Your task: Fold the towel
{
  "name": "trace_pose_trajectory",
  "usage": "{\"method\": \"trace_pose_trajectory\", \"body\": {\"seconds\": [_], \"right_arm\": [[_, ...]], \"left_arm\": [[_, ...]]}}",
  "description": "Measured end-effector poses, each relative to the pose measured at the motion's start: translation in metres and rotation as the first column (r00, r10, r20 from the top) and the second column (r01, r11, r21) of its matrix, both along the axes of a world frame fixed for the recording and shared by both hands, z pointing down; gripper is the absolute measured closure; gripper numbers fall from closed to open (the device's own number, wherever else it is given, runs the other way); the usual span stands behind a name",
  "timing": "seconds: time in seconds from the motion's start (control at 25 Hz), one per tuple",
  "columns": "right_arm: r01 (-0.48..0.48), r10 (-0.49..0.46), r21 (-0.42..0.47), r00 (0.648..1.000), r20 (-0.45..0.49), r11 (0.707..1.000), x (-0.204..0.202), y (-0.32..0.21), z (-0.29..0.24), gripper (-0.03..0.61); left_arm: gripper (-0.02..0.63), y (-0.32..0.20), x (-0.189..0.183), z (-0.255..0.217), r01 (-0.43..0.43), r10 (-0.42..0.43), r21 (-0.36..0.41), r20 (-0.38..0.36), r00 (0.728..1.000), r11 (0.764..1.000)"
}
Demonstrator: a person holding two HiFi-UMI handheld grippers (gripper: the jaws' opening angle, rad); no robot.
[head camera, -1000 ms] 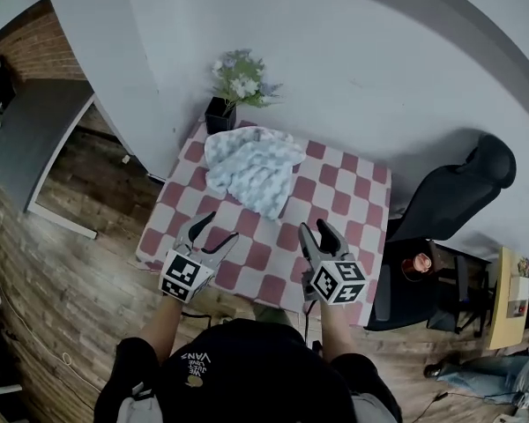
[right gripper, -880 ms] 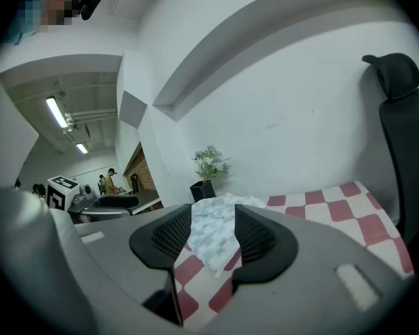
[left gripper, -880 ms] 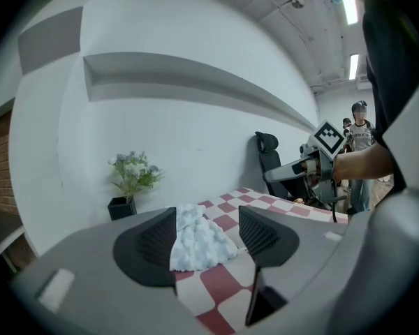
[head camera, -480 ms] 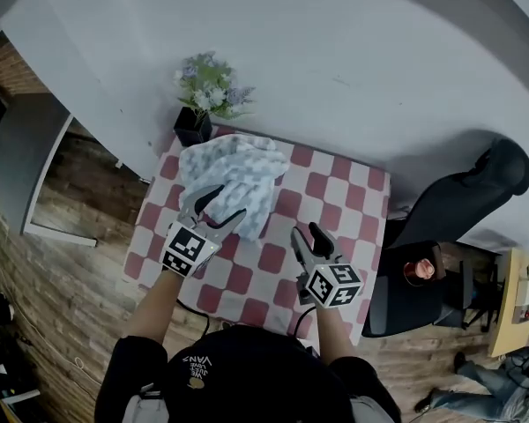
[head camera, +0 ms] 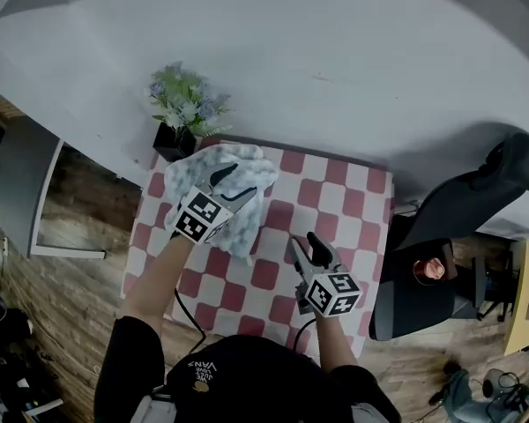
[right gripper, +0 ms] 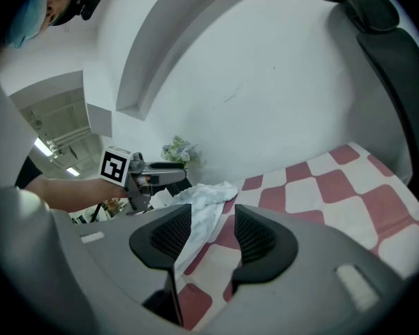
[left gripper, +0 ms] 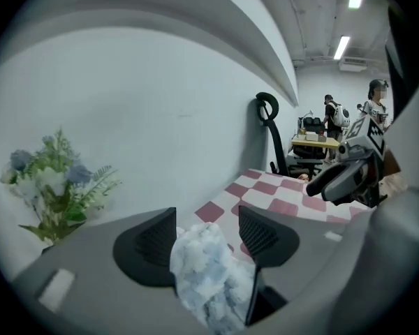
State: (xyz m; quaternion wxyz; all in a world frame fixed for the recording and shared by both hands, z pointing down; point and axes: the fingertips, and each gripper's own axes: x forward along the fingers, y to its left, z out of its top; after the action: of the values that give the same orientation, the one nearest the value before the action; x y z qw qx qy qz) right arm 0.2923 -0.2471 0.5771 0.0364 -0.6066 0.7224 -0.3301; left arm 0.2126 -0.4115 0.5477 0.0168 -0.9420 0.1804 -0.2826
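Observation:
A crumpled white-and-pale-blue towel point(head camera: 247, 229) lies at the back left of the red-and-white checked table point(head camera: 331, 192). My left gripper point(head camera: 232, 186) hovers over the heap with its jaws open. In the left gripper view a bunch of towel point(left gripper: 204, 267) sits low between the pads point(left gripper: 152, 246), which do not clamp it. My right gripper point(head camera: 303, 243) is open over bare checks, to the right of the towel and closer to me. In the right gripper view the towel point(right gripper: 208, 199) lies ahead and left, with the left gripper point(right gripper: 166, 175) above it.
A black pot point(head camera: 171, 141) of pale flowers point(head camera: 182, 104) stands at the table's back left corner, close to the towel, against the white wall. A black office chair point(head camera: 476, 203) stands off the table's right side. People stand far off in the room.
My left gripper has travelled forward from the near edge to over the towel heap. The right gripper has moved a little forward over the table. Both jaws stand as before.

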Motion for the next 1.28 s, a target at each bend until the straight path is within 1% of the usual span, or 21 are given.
{"method": "trace_pose_trajectory", "body": {"seconds": [0.12, 0.24, 0.36, 0.48, 0.56, 0.64, 0.68, 0.76, 0.84, 0.88, 0.92, 1.0, 1.04, 1.08, 1.12, 1.16, 1.28], "right_arm": [[-0.01, 0.01, -0.009, 1.0, 0.014, 1.0, 0.009, -0.002, 0.008, 0.394], [-0.02, 0.021, -0.015, 0.999, 0.029, 1.0, 0.016, -0.001, 0.014, 0.394], [-0.024, 0.025, -0.024, 0.999, 0.039, 0.999, 0.022, 0.0, 0.02, 0.394], [-0.032, 0.034, -0.038, 0.998, 0.05, 0.999, 0.029, 0.001, 0.027, 0.394], [-0.039, 0.042, -0.045, 0.998, 0.057, 0.998, 0.033, 0.002, 0.031, 0.394], [-0.044, 0.047, -0.052, 0.997, 0.062, 0.998, 0.037, 0.002, 0.034, 0.394], [-0.045, 0.049, -0.055, 0.997, 0.064, 0.997, 0.038, 0.002, 0.036, 0.394], [-0.044, 0.048, -0.058, 0.997, 0.067, 0.997, 0.039, 0.001, 0.038, 0.394], [-0.04, 0.044, -0.059, 0.997, 0.066, 0.997, 0.038, -0.001, 0.04, 0.394], [-0.037, 0.041, -0.059, 0.997, 0.065, 0.998, 0.036, -0.002, 0.04, 0.394], [-0.034, 0.037, -0.059, 0.997, 0.063, 0.998, 0.034, -0.003, 0.039, 0.394], [-0.026, 0.029, -0.053, 0.998, 0.061, 0.998, 0.029, -0.004, 0.036, 0.394], [-0.022, 0.025, -0.05, 0.998, 0.059, 0.999, 0.027, -0.005, 0.034, 0.394], [-0.018, 0.021, -0.047, 0.998, 0.056, 0.999, 0.025, -0.005, 0.032, 0.394], [-0.015, 0.017, -0.043, 0.998, 0.053, 0.999, 0.023, -0.005, 0.03, 0.394], [-0.013, 0.015, -0.04, 0.999, 0.048, 0.999, 0.022, -0.005, 0.028, 0.394], [-0.007, 0.008, -0.032, 0.999, 0.032, 0.999, 0.018, -0.004, 0.023, 0.394]], "left_arm": [[0.342, -0.021, 0.024, 0.021, -0.024, 0.026, -0.031, 0.067, 0.997, 0.999], [0.316, -0.039, 0.046, 0.047, -0.05, 0.062, -0.076, 0.165, 0.984, 0.996], [0.295, -0.051, 0.062, 0.074, -0.081, 0.117, -0.137, 0.284, 0.952, 0.987], [0.288, -0.051, 0.073, 0.1, -0.106, 0.179, -0.209, 0.369, 0.912, 0.972], [0.288, -0.049, 0.074, 0.118, -0.116, 0.213, -0.245, 0.422, 0.881, 0.963], [0.288, -0.048, 0.069, 0.137, -0.103, 0.223, -0.267, 0.47, 0.854, 0.958], [0.288, -0.049, 0.066, 0.144, -0.091, 0.219, -0.272, 0.487, 0.846, 0.958], [0.291, -0.051, 0.063, 0.149, -0.078, 0.211, -0.273, 0.504, 0.838, 0.959], [0.301, -0.051, 0.061, 0.148, -0.079, 0.217, -0.278, 0.51, 0.832, 0.957], [0.346, -0.051, 0.059, 0.147, -0.078, 0.219, -0.281, 0.514, 0.83, 0.956], [0.417, -0.051, 0.056, 0.147, -0.074, 0.218, -0.284, 0.518, 0.827, 0.956], [0.529, -0.05, 0.049, 0.145, -0.064, 0.215, -0.291, 0.522, 0.826, 0.954], [0.561, -0.049, 0.046, 0.143, -0.059, 0.211, -0.293, 0.521, 0.827, 0.954], [0.573, -0.049, 0.044, 0.14, -0.054, 0.205, -0.292, 0.516, 0.832, 0.955], [0.58, -0.049, 0.042, 0.136, -0.046, 0.191, -0.285, 0.504, 0.842, 0.957], [0.583, -0.05, 0.041, 0.128, -0.04, 0.173, -0.274, 0.483, 0.859, 0.961], [0.586, -0.048, 0.042, 0.093, -0.054, 0.137, -0.219, 0.383, 0.914, 0.974]]}}
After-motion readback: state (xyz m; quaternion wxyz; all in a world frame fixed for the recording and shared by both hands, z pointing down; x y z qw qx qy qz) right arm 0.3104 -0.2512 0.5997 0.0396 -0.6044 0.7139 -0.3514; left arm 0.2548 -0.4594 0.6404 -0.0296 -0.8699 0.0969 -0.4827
